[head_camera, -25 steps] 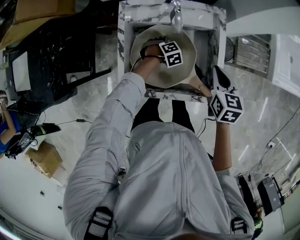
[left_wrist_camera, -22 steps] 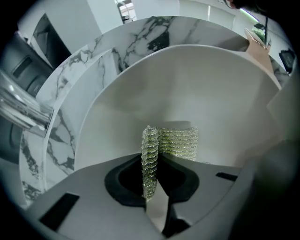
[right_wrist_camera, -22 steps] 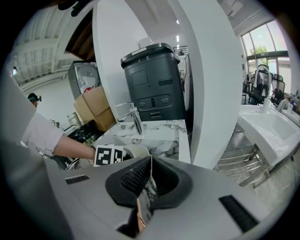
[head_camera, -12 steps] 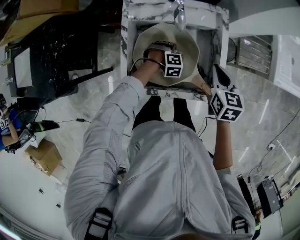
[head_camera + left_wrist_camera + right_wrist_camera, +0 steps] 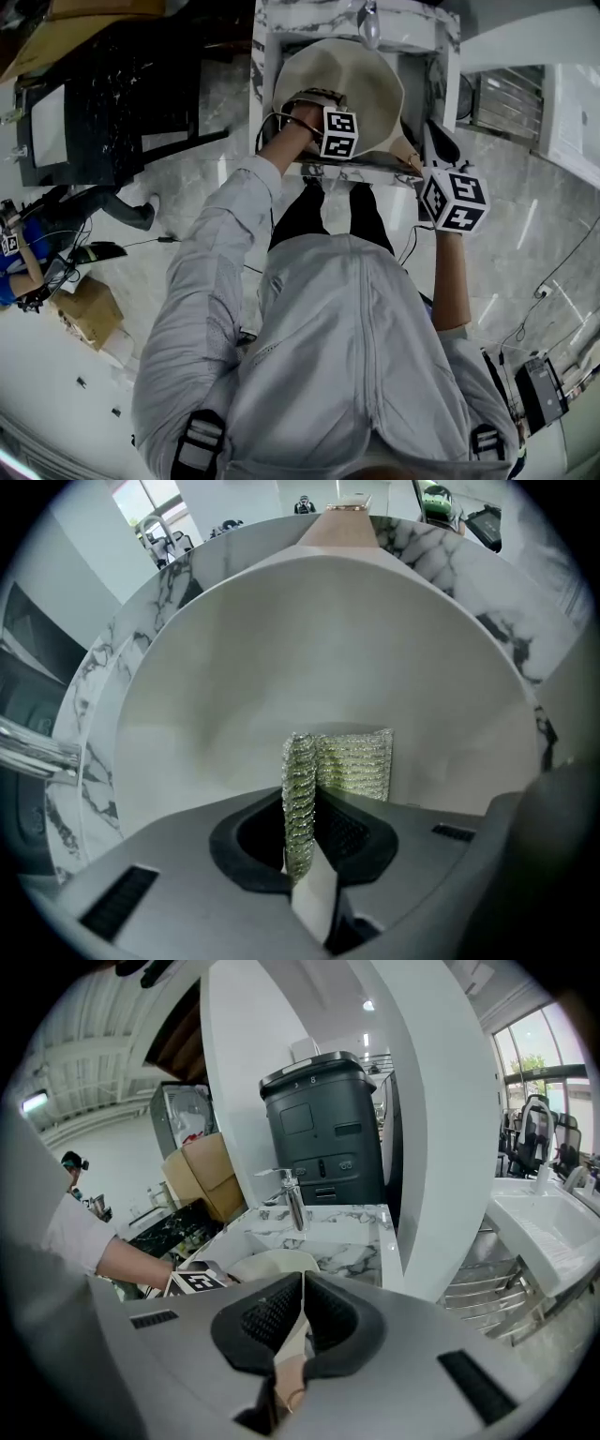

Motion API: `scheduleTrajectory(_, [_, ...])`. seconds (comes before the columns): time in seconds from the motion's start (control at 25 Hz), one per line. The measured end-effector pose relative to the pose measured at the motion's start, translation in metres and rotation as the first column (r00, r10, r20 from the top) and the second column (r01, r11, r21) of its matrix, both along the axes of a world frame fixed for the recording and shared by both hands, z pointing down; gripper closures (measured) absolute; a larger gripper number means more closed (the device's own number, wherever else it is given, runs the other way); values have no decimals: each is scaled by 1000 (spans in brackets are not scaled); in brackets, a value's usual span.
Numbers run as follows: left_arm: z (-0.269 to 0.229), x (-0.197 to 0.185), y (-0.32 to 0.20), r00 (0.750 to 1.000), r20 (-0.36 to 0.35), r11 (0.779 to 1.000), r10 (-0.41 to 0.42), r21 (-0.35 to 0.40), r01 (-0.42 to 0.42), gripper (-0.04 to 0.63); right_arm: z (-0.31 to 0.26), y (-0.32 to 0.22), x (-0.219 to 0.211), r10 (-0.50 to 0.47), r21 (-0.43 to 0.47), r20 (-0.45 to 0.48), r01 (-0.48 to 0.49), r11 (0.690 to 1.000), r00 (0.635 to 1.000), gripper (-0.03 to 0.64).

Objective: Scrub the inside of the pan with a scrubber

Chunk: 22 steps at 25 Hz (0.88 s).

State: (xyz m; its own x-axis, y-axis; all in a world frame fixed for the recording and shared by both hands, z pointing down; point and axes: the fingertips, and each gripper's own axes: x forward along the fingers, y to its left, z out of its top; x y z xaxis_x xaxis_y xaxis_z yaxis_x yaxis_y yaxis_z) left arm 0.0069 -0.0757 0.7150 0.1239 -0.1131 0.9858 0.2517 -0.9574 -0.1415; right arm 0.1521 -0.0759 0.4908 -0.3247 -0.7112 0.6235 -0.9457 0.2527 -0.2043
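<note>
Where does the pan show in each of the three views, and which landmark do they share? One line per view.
Head view: pan at top centre.
Left gripper view: pan fills the frame behind the scrubber.
Right gripper view: pan's cream rim just above the jaws, lower centre-left.
Shared landmark: the faucet, top in head, left edge in left gripper, centre in right gripper view.

Veined white marble sink counter (image 5: pixel 261 66), with chrome faucet (image 5: pixel 369 25) at back rim; in basin, cream pan (image 5: pixel 361 80), filling most of it.
</note>
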Motion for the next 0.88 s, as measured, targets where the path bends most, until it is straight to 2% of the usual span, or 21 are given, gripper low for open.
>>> scheduleTrajectory(0.2, [-7, -16, 24, 999, -6, 994, -41, -102, 40, 529, -24, 9, -10, -14, 21, -19, 14, 1000, 1000, 580])
scheduleTrajectory(0.36, [-22, -13, 36, 997, -31, 983, -75, -169, 69, 529, -47, 11, -13, -23, 52, -35, 25, 998, 999, 580])
scheduleTrajectory(0.52, [-41, -14, 43, 991, -26, 963, -128, -243, 118, 529, -68, 14, -18, -41, 82, -57, 46, 996, 998, 580])
scheduleTrajectory(0.64, [-59, -19, 45, 981, -34, 942, -189, -288, 171, 529, -84, 18, -24, -55, 100, -73, 62, 993, 996, 580])
scheduleTrajectory(0.76, [-86, -25, 36, 968, -74, 931, -240, -301, 207, 529, -104, 16, -29, -62, 138, -77, 73, 988, 995, 580])
scheduleTrajectory(0.88, [-113, -32, 24, 931, -132, 907, -339, -310, 286, 529, -124, 10, -27, -64, 187, -89, 80, 979, 994, 580])
